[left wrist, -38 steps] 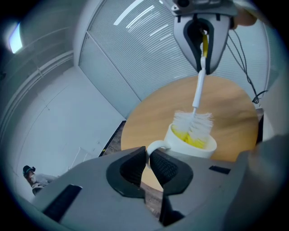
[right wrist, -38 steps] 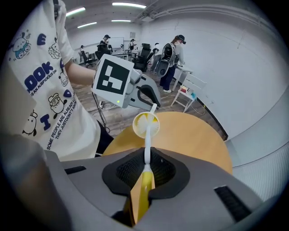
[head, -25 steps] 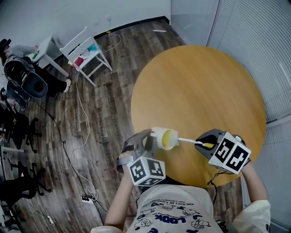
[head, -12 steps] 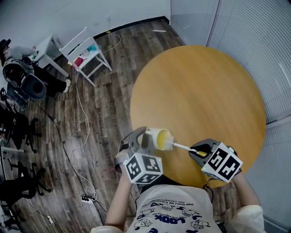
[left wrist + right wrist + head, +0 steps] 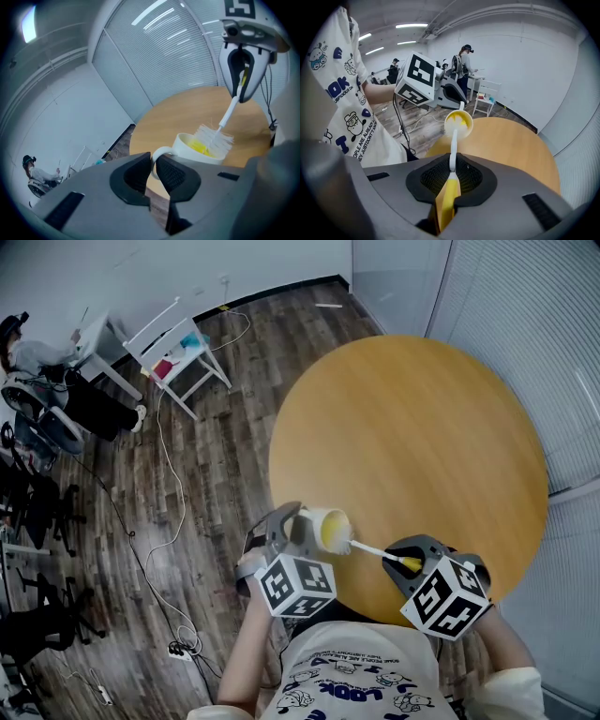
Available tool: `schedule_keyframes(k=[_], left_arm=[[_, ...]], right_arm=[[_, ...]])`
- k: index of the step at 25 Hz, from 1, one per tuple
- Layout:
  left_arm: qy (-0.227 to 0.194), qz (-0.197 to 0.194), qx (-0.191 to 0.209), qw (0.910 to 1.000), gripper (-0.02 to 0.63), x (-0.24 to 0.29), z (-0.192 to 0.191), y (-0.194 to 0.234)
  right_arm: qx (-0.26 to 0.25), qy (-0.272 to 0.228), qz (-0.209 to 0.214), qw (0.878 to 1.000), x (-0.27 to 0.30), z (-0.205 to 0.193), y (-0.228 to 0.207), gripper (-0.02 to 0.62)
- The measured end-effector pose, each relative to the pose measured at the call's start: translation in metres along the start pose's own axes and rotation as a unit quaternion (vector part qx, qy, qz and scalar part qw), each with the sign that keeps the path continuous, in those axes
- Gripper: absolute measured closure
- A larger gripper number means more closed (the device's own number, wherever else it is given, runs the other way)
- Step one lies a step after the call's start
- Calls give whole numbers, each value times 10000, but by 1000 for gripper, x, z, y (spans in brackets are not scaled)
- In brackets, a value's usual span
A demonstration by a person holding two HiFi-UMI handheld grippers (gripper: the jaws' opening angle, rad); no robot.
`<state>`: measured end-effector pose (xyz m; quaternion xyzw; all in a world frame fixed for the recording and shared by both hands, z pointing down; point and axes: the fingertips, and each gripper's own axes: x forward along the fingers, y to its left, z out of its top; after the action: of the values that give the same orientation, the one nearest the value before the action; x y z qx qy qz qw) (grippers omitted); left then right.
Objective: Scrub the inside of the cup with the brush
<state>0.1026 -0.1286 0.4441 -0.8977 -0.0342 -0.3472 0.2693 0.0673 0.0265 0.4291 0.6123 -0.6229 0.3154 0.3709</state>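
left claw (image 5: 153, 169) pinches the cup (image 5: 197, 150) by its handle, cup tipped sideways. right claw (image 5: 451, 178) clamps the brush (image 5: 453, 143) handle; bristles at cup mouth.

left claw (image 5: 292, 528): holds cup (image 5: 325, 526) | right claw (image 5: 404, 562): brush (image 5: 369, 550) at cup mouth

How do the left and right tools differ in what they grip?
The left tool pinches the cup by its white handle loop; the right tool clamps the brush by its yellow grip. The left tool's cup lies tipped, mouth toward the right tool, whose brush puts bristles at that mouth. Both are shut on their load.
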Motion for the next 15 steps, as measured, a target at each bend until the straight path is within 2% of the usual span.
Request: schedule_keyframes(k=[7, 15], left_arm=[[44, -121, 113, 9999, 563, -1, -1, -10], [-158, -270, 558, 9980, 561, -2, 8, -25]], right_arm=[[-504, 179, -143, 9985, -9, 8, 1, 549], [-750, 314, -30, 9967, -18, 8, -12, 549]])
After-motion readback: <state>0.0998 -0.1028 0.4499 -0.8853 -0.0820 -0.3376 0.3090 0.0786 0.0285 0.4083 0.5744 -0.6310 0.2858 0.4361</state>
